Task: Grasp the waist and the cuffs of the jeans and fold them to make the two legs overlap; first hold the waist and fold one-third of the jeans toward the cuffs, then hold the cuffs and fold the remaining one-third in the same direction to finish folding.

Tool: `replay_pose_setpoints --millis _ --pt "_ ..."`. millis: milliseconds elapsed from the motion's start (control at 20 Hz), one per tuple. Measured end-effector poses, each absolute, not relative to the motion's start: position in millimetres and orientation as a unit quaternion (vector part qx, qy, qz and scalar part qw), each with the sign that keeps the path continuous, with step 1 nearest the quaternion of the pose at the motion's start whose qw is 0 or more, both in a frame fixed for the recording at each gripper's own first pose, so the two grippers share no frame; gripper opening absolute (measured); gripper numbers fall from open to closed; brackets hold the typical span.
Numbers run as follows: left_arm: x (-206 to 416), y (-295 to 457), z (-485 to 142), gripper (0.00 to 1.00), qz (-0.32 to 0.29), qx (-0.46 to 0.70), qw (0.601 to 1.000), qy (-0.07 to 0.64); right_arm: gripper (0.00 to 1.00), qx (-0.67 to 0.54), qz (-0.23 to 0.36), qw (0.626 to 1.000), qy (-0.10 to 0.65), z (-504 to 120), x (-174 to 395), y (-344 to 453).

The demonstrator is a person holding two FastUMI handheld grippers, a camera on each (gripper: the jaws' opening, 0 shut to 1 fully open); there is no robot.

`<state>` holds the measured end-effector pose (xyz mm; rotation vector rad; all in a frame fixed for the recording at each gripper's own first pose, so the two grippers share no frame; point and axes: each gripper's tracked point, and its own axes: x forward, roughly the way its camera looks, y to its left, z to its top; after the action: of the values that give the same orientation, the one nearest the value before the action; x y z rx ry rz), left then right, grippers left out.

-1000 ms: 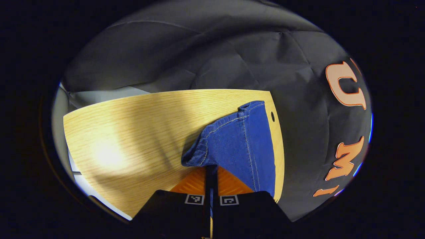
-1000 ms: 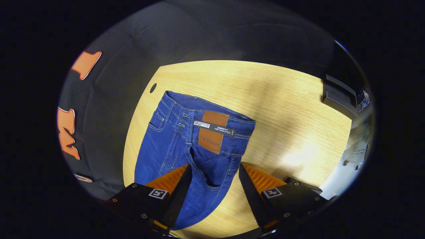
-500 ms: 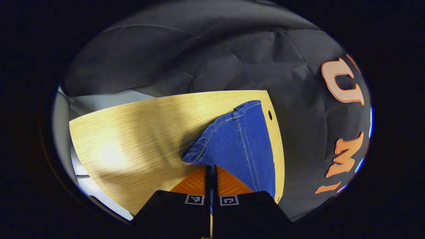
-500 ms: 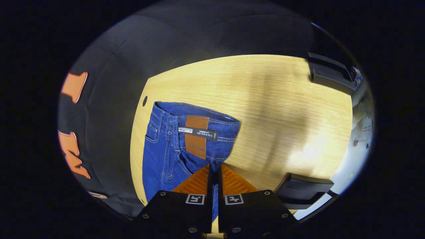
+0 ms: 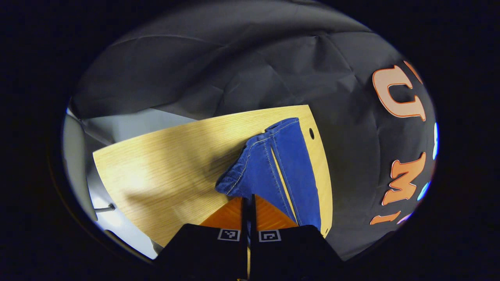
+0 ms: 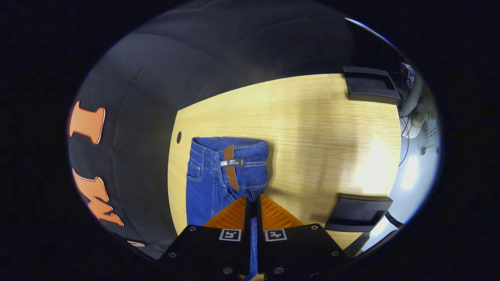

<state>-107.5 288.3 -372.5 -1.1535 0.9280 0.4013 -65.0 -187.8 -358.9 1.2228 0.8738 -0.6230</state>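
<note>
On the wooden table [image 6: 312,128], blue jeans [image 6: 211,175] lie along its left edge, waist at the far end with a brown patch [image 6: 230,171], beside a small round hole [image 6: 179,137]. Right gripper [image 6: 252,207] is pinched tight on denim near the waist. Left gripper [image 5: 247,205] in the left gripper view clamps a leg cuff [image 5: 238,183], lifting fabric off the table. 2 black blocks [image 6: 369,84] sit at the right side.
</note>
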Motion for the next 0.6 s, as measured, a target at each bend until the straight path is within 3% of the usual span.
replay_pose_setpoints --millis 400,600 --pt "-27.0 285.0 -342.4 0.03 0.073 -0.453 0.75 0.476 0.08 0.524 -0.287 0.718 0.358 -307.3 2.2 -167.3" --pt "2.4 285.8 -344.7 0.03 0.071 -0.445 0.74 0.499 0.07 0.525 -0.303 0.712 0.355 -293.4 21.9 -162.0"
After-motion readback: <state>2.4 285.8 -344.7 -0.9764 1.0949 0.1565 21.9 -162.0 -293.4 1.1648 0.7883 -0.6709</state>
